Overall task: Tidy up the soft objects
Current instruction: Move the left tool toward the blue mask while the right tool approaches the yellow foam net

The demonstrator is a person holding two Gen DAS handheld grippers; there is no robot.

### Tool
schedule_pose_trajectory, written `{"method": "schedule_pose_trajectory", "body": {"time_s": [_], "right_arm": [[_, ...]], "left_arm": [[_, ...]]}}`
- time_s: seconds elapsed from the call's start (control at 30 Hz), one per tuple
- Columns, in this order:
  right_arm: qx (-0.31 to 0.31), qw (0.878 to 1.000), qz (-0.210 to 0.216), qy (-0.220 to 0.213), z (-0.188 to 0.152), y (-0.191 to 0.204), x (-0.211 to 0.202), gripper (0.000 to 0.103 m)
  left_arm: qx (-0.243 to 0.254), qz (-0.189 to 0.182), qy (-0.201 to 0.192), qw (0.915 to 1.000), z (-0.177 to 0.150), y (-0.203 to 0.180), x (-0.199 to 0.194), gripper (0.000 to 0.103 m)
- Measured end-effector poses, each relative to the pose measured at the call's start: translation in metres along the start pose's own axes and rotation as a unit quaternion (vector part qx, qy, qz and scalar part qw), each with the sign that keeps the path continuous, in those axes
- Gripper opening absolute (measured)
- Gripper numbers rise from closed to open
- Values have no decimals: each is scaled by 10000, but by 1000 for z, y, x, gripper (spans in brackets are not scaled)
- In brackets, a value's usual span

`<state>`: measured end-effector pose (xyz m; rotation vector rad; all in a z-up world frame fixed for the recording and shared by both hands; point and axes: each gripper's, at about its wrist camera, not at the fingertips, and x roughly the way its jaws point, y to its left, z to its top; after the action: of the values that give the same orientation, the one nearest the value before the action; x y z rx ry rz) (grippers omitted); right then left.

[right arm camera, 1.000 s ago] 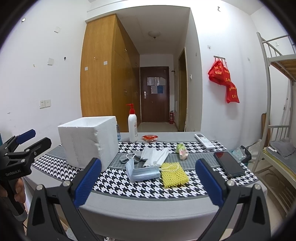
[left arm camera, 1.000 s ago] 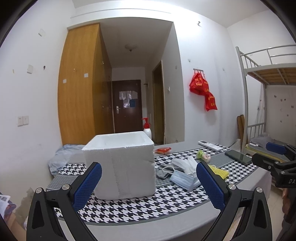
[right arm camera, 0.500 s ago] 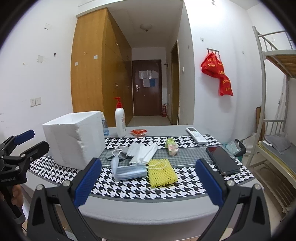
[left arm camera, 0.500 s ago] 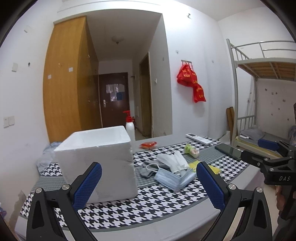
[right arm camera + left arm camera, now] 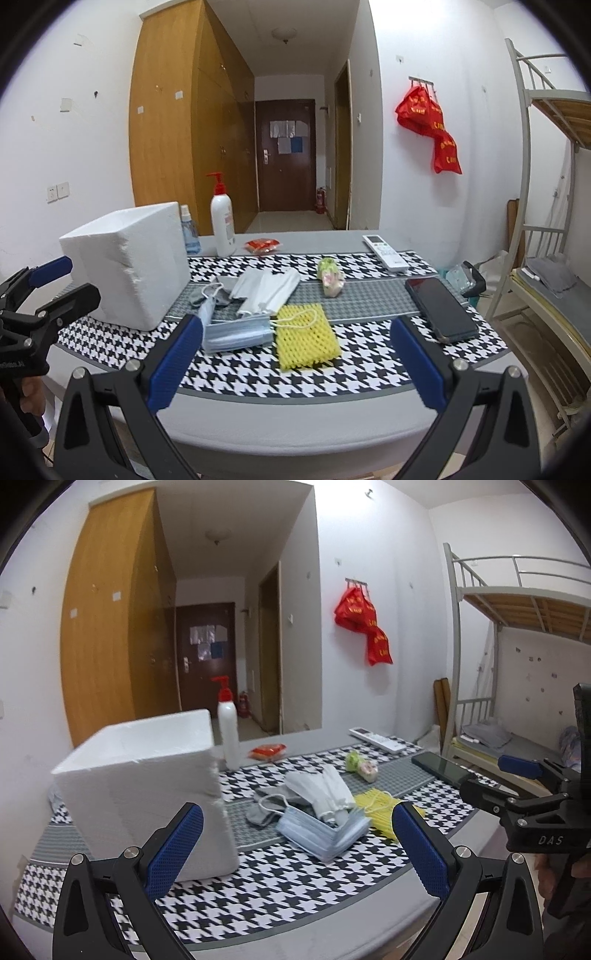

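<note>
1. Left gripper: bottom of the left view, jaws wide apart, empty
2. Right gripper: bottom of the right view, jaws wide apart, empty
3. Foam box: left of centre, on the table
4. Blue masks: centre, stacked, touching the yellow net
5. White masks: just above the blue masks
6. Phone: right of centre

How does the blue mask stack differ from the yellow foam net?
The stack of blue face masks is thick and layered; the yellow foam mesh net is one flat, holey piece. White masks overlap the stack; the net carries only a loop. Both lie on the houndstooth cloth, touching.
</note>
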<state>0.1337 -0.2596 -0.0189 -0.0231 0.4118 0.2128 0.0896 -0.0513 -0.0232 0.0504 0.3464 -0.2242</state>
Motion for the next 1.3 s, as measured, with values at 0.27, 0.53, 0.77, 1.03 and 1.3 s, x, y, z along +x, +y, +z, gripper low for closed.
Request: {"method": "schedule_pose_trajectory", "body": {"time_s": [0.27, 0.53, 0.77, 1.03, 1.3], "right_arm": [[56, 9997, -62, 238, -2, -16, 20, 102], [49, 9987, -27, 516, -3, -23, 46, 102], [25, 9968, 140, 780, -8, -26, 69, 102], [-98, 9947, 261, 985, -12, -29, 85, 102], [-111, 9929, 316, 1143, -12, -36, 102, 102]], "left_arm": [[78, -142, 283, 9995, -2, -13, 21, 102], [72, -123, 638, 9979, -5, -18, 46, 102], [166, -178, 893, 9957, -9, -22, 64, 102], [120, -190, 1201, 9925, -14, -26, 86, 102], [67, -278, 1475, 9886, -17, -28, 109, 102]]}}
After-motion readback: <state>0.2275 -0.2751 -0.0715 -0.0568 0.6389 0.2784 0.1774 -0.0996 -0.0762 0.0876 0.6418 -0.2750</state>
